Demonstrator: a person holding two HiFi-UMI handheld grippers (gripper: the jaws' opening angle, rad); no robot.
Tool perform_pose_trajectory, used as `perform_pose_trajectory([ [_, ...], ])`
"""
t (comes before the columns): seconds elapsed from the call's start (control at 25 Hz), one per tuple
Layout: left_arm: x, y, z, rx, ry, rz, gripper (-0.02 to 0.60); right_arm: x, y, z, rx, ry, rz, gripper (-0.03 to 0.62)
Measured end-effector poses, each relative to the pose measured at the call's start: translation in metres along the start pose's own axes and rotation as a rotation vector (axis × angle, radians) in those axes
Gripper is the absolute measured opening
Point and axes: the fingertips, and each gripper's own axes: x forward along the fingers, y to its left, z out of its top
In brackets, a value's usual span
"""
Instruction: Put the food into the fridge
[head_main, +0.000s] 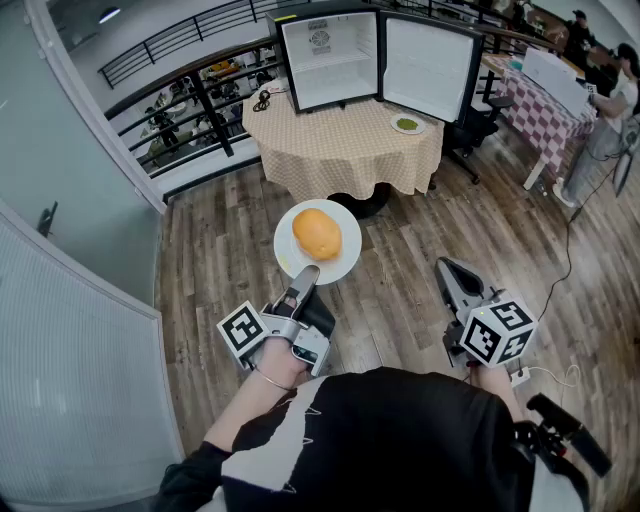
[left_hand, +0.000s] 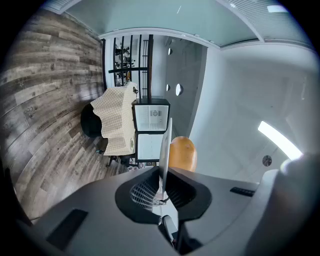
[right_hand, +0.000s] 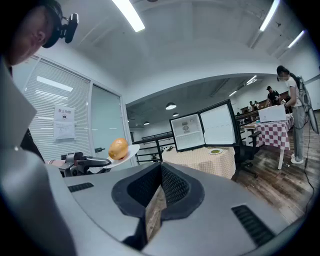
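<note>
Left gripper (head_main: 306, 272) is clamping the near rim of the white plate (head_main: 345, 262), jaws shut tight on it, holding it out over the wood floor (head_main: 420, 220). Round orange food (head_main: 316, 233) is sitting mid-plate. Right gripper (head_main: 448, 266) is hanging alongside, jaws closed together, nothing in them. Further out, a round table (head_main: 340, 150) in a checked cloth is carrying a small green-filled dish (head_main: 407, 125) near its right edge. Behind that, the mini fridge (head_main: 328, 60) is standing on the table with its door (head_main: 428, 68) swung wide open

Orange food (head_main: 316, 233), white plate (head_main: 350, 248), beige checked tablecloth (head_main: 340, 150) (farther tablecloth (head_main: 545, 110) red-and-white), grey-brown floor (head_main: 400, 290).
</note>
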Motion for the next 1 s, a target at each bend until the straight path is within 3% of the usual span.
perform_pose_trajectory([
  [0.48, -0.002, 0.012, 0.004, -0.002, 0.008, 0.008, 0.026, 0.01, -0.002, -0.011, 0.008, 0.001, 0.001, 0.015],
  [0.68, -0.001, 0.011, 0.004, 0.053, 0.027, -0.005, 0.026, 0.014, -0.01, -0.016, 0.075, -0.049, 0.035, 0.015],
  [1.0, -0.007, -0.001, 0.07, 0.062, 0.078, -0.039, 0.026, 0.062, 0.037, -0.008, 0.083, -0.047, -0.021, 0.015],
])
